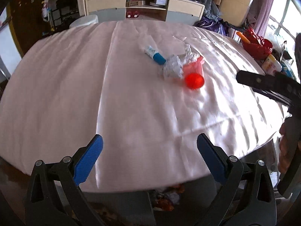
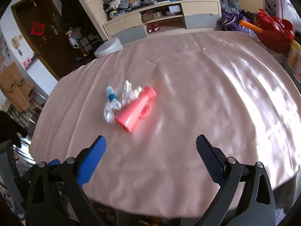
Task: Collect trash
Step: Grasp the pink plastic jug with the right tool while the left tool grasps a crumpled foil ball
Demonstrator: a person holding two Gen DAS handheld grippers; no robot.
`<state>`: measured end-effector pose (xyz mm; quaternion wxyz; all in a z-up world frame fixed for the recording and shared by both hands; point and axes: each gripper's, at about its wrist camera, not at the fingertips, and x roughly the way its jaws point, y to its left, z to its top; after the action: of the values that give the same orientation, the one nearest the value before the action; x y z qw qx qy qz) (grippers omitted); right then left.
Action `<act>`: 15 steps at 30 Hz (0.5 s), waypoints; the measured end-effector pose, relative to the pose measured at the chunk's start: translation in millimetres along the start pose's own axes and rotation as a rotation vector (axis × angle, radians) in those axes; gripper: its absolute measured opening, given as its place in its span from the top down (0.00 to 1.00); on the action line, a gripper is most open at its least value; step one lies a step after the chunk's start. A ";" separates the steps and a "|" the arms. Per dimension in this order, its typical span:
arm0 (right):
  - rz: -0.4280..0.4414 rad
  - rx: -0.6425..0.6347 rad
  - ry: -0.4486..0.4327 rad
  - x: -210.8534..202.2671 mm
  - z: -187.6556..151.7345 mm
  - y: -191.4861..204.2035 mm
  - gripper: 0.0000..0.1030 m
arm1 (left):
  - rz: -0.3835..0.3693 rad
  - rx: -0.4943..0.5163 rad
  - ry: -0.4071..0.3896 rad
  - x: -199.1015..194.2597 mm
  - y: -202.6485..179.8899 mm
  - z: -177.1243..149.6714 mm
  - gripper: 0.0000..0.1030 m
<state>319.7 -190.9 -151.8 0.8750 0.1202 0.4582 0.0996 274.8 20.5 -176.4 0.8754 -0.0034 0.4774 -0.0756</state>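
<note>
My left gripper (image 1: 149, 146) fingers stand wide and empty, and my right gripper (image 2: 150, 147) fingers are spread wide too, nothing between them. On the pink-clothed tabletop (image 2: 188, 150) ahead lie a pink plastic cup (image 2: 135, 109) on its side, touching crumpled silver foil (image 2: 112, 109) and a small blue-capped tube (image 2: 110, 93).

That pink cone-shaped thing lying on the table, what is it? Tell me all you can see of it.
The pink cone looks like a small plastic toy megaphone: a narrow end flaring to a wide mouth, with a loop handle on its side. It lies tipped over on the pink tablecloth, near the table's middle. Crumpled silvery wrapping rests against it. Neither claw touches it. From the other camera its round end glows red.
</note>
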 end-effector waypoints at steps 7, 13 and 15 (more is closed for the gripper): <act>0.030 0.009 0.069 38.8 20.4 15.4 0.31 | 0.012 0.048 -0.022 9.6 -3.8 26.0 0.08; 0.014 0.013 0.110 61.4 21.6 21.3 0.35 | -0.010 0.069 -0.026 21.3 -10.5 36.4 0.08; 0.006 -0.001 0.115 66.3 21.0 21.8 0.35 | -0.017 0.063 -0.027 25.3 -10.4 38.3 0.08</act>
<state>372.7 -153.8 -185.2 0.8470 0.1153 0.5073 0.1091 319.0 4.3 -175.9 0.8809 0.0190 0.4626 -0.0981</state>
